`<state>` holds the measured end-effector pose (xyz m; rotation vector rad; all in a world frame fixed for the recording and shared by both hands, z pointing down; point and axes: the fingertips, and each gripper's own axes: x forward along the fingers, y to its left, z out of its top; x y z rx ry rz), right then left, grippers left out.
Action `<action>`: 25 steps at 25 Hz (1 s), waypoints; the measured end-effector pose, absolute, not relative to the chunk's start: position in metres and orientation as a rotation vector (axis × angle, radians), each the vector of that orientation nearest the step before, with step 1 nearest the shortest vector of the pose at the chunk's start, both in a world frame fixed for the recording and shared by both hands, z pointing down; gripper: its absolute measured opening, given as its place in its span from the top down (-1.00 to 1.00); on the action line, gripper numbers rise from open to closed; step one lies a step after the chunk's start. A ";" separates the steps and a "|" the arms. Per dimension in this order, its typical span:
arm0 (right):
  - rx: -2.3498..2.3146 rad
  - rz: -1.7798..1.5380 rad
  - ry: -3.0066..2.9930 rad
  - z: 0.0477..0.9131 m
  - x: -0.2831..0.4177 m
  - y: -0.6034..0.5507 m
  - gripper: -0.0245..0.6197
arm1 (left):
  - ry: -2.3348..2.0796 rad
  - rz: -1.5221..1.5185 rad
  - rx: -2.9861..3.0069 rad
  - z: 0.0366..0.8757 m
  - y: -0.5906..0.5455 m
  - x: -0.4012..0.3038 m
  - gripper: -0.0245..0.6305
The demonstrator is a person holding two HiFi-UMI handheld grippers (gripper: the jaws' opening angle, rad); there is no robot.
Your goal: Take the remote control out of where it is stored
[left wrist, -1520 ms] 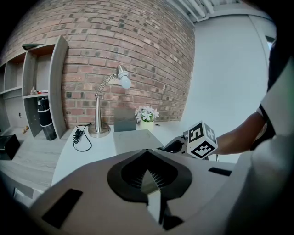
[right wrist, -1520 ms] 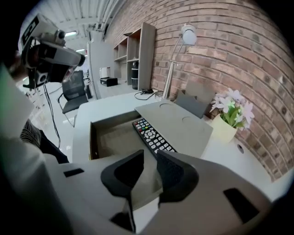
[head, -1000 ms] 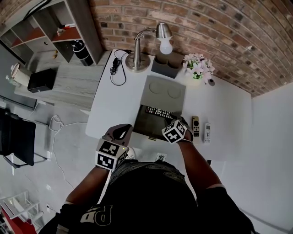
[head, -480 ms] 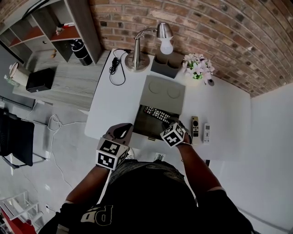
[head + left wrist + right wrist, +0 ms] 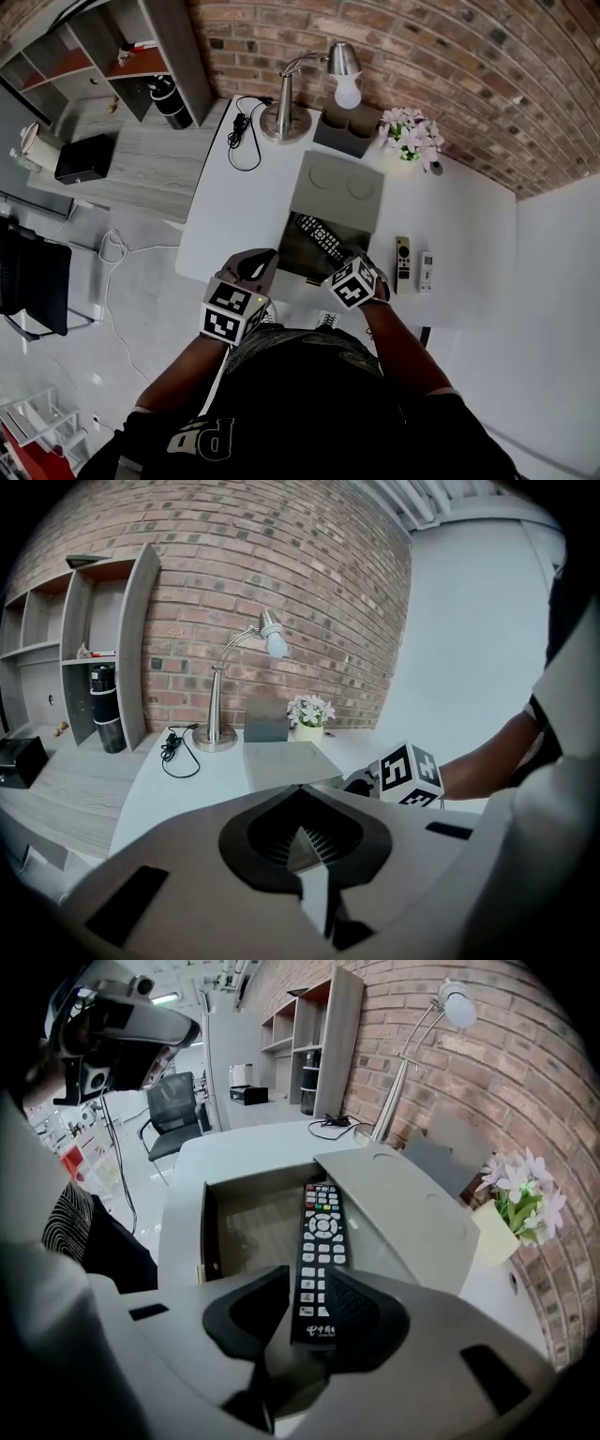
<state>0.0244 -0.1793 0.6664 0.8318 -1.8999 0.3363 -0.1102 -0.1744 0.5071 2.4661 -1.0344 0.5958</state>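
- One black remote control [image 5: 319,1232] is in the grip. Two more remotes, a dark one [image 5: 402,262] and a white one [image 5: 425,272], lie side by side on the white desk [image 5: 225,220], to the right of the open drawer [image 5: 298,258].
- There are two grippers, and one each of lamp [image 5: 298,89], flower pot [image 5: 410,134] and coiled cable [image 5: 240,131], all beyond the drawer's far end.
- The right gripper [image 5: 305,1312] is clamped on the black remote's logo end, over the drawer's near right corner.
- The left gripper [image 5: 302,832] has its pads pressed together with nothing between them. It sits just outside the drawer's near left corner.
- The black remote lies face up. Its long axis runs from the jaws out over the drawer, with the coloured-key end pointing away towards the drawer's far left.
- I cannot tell whether its far end touches the drawer floor.
- The head view alone shows all three remotes.
- The right gripper view alone shows the button face and the grip. It also shows the grey panel [image 5: 403,1199] along the drawer's far side.
- The left gripper view shows no remote, only the right gripper's marker cube [image 5: 411,773] near the drawer.
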 end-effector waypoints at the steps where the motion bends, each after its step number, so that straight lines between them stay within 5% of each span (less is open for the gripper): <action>1: 0.854 0.335 -1.909 0.664 0.025 -0.184 0.61 | -1.038 0.594 2.466 0.507 -0.175 -0.111 0.91; 8: 0.821 0.401 -1.903 0.676 0.024 -0.201 0.21 | -1.060 0.596 2.446 0.509 -0.171 -0.120 0.91; 25: 0.761 0.433 -1.830 0.690 0.026 -0.201 0.20 | -1.111 0.564 2.406 0.507 -0.166 -0.139 0.91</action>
